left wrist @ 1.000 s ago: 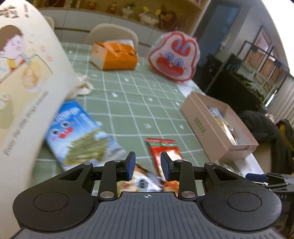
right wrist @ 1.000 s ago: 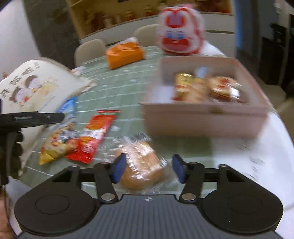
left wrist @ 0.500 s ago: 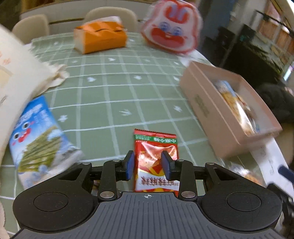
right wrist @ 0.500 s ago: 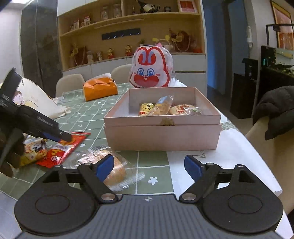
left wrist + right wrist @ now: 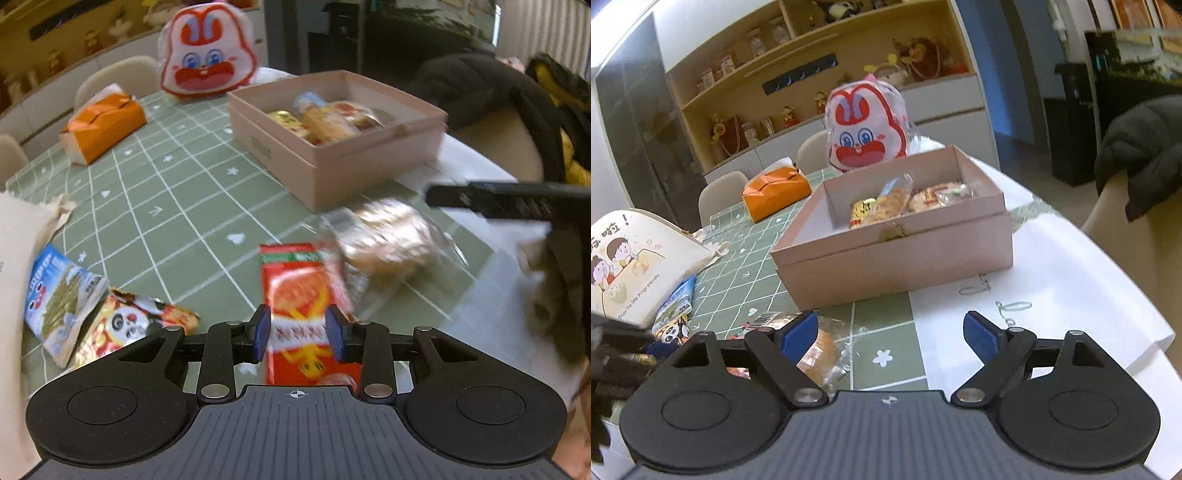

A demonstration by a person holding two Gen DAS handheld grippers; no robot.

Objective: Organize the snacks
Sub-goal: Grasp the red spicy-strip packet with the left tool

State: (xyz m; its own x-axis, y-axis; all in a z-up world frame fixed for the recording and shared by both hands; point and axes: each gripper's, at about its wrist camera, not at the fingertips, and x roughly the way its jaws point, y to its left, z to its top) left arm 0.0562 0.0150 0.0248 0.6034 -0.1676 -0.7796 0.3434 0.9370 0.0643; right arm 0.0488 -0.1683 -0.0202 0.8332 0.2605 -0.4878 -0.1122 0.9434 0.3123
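While my left gripper [image 5: 298, 334] sat over the panda packet [image 5: 129, 326] a second ago, it now straddles the red snack packet [image 5: 301, 291], blue pads close on either side of it; whether they have actually pinched it I cannot tell. My right gripper [image 5: 891, 332] has spread its jaws wide and holds nothing, having backed off the wrapped bun [image 5: 818, 354], which lies on the table [image 5: 177, 206] at its 10 o'clock. I read that as a handover of work: the left side takes the red packet next, and the bun waits. The pink box [image 5: 894, 254], at 12 o'clock from the right gripper and 1 o'clock from the left, already holds a few snacks, so I judge the task partly done. Four items remain loose, including the blue seaweed packet [image 5: 55, 295] at the left's 9 o'clock. Readable writing is scarce: the canvas bag [image 5: 631, 266] carries "Enjoy the little things everyday" beside cartoon children, and the red packet's characters are too blurred to read.
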